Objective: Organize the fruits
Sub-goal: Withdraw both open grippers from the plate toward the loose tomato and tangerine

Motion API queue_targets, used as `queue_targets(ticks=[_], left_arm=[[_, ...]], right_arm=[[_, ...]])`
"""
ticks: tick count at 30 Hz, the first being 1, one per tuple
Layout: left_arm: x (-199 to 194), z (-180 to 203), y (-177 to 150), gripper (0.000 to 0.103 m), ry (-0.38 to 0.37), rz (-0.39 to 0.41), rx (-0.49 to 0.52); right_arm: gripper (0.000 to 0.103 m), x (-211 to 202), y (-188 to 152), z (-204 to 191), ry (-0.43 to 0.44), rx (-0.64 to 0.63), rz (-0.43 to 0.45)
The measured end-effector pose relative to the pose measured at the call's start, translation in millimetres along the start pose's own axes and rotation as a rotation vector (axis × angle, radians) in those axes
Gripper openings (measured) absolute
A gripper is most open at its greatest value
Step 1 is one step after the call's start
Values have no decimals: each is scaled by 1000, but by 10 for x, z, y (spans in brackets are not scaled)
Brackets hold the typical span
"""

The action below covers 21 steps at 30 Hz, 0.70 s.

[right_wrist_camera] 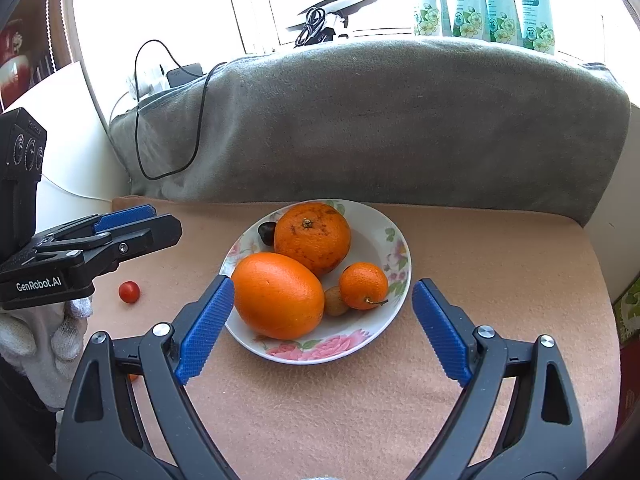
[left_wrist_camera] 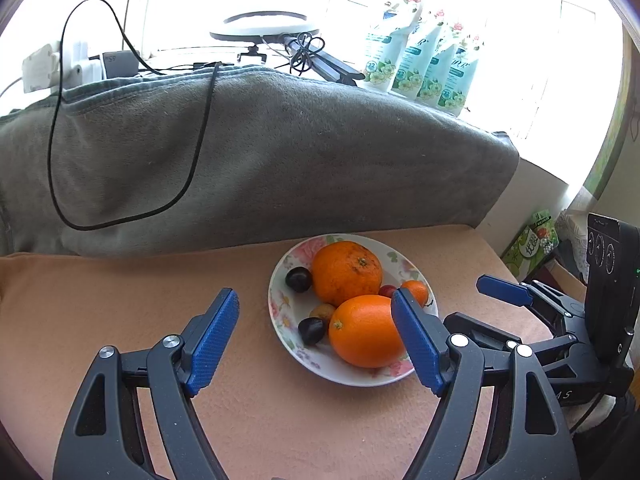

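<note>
Ahead of both grippers, one flowered plate holds two big oranges, one small mandarin, two dark plums. Left of it lies one cherry tomato.

Floral plate, white with pink roses on the rim, sits on a peach-coloured cloth.

On the plate:
- smooth orange, the largest, lying on its side at the near rim
- rough-skinned orange behind it, touching it, stem scar up
- small mandarin with a short stem, to the right of both
- brownish small fruit wedged between smooth orange and mandarin
- two dark plums at the left side of the plate, one farther, one nearer

Off the plate: cherry tomato, red, alone on the cloth, well to the left.
</note>
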State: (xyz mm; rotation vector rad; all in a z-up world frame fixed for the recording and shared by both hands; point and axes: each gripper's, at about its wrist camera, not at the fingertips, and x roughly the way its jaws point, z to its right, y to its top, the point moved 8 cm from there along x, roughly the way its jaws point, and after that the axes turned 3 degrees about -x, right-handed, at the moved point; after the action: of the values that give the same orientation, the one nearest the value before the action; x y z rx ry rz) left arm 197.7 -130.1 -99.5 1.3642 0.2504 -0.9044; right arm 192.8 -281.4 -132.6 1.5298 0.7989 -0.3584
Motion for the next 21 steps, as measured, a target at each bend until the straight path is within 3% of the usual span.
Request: queue_targets(ticks=[21], left_arm=[[-308, -210, -54, 79, 20, 43, -29]], right_arm=[[93, -137, -40, -402, 34, -41, 13]])
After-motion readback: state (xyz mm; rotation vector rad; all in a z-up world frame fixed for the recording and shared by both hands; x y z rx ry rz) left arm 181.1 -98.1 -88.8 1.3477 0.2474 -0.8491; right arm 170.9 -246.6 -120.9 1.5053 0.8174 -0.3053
